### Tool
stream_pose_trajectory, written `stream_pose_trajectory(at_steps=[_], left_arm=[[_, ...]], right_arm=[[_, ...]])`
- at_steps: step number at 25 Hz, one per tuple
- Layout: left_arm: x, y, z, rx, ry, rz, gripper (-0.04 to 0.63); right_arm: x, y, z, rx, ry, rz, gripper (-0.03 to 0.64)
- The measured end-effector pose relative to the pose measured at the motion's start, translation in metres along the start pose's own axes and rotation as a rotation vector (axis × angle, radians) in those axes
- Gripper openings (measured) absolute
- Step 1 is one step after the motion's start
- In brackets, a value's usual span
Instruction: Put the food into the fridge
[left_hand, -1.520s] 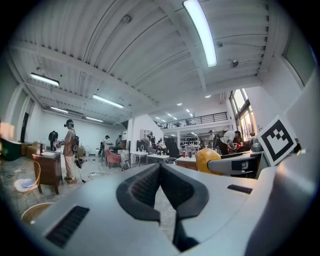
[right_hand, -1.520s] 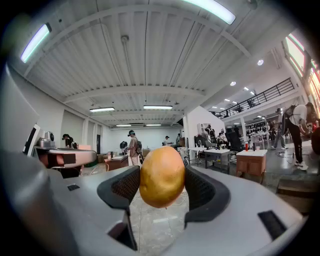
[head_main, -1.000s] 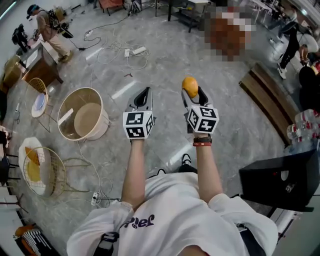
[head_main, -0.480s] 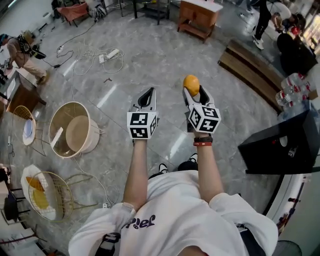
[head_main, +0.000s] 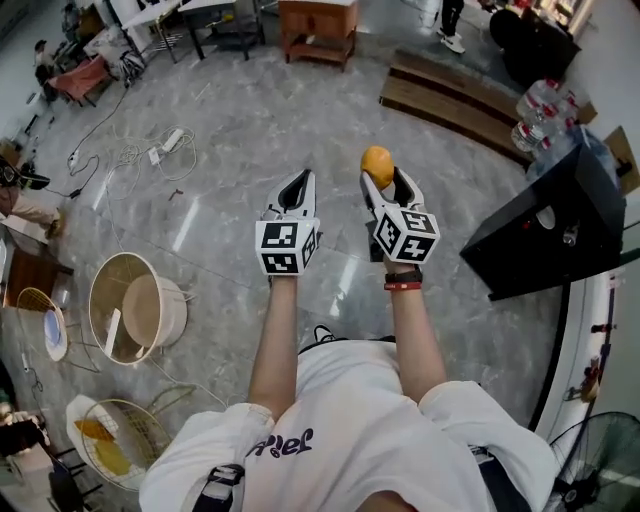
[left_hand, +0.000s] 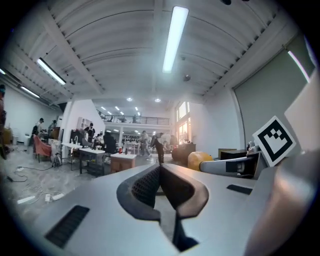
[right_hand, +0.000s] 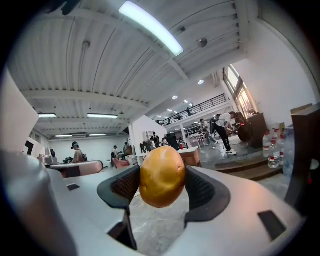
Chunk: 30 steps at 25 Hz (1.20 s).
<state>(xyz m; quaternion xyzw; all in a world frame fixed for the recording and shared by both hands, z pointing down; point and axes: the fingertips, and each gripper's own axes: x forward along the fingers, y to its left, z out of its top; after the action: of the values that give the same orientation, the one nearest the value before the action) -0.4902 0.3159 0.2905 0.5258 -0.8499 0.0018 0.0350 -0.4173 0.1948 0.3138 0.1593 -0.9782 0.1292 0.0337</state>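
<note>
Two hand-held grippers are pointing forward side by side over a grey marble floor (head_main: 250, 130), each at the end of a bare forearm. The right hand-held gripper (head_main: 388, 185) is pinching the food (head_main: 377, 163), a yellow-brown oval lump, and the right gripper view is showing both ribbed pads pressing on the sides of the food (right_hand: 162, 175), with the top and bottom bulging out past them. The left hand-held gripper (head_main: 298, 178) is carrying nothing: in its own view the left hand-held gripper (left_hand: 160, 167) is showing its jaws pressed together at the tips, with only a hollow behind them.

To the right of the right hand-held gripper, a black box (head_main: 545, 225) is standing on the floor, well apart from the food, with water bottles (head_main: 545, 110) clustering beyond it. On the left, a round tub (head_main: 135, 305) is lying tipped on its side, and a wire basket (head_main: 110, 440) is sitting nearer the person.
</note>
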Motion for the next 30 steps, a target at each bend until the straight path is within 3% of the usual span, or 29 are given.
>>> stream_pose_trajectory(at_steps=[5, 17, 30], left_arm=[[0.028, -0.08, -0.002, -0.033, -0.028, -0.14, 0.018], [0.072, -0.323, -0.024, -0.019, 0.081, -0.48, 0.018], [0.061, -0.551, -0.059, 0.014, 0.143, -0.731, 0.018]], right_arm=[[-0.059, -0.069, 0.01, 0.02, -0.042, -0.126, 0.299], [-0.227, -0.237, 0.017, 0.103, -0.085, -0.424, 0.299], [-0.412, -0.37, 0.0, 0.197, -0.146, -0.633, 0.299]])
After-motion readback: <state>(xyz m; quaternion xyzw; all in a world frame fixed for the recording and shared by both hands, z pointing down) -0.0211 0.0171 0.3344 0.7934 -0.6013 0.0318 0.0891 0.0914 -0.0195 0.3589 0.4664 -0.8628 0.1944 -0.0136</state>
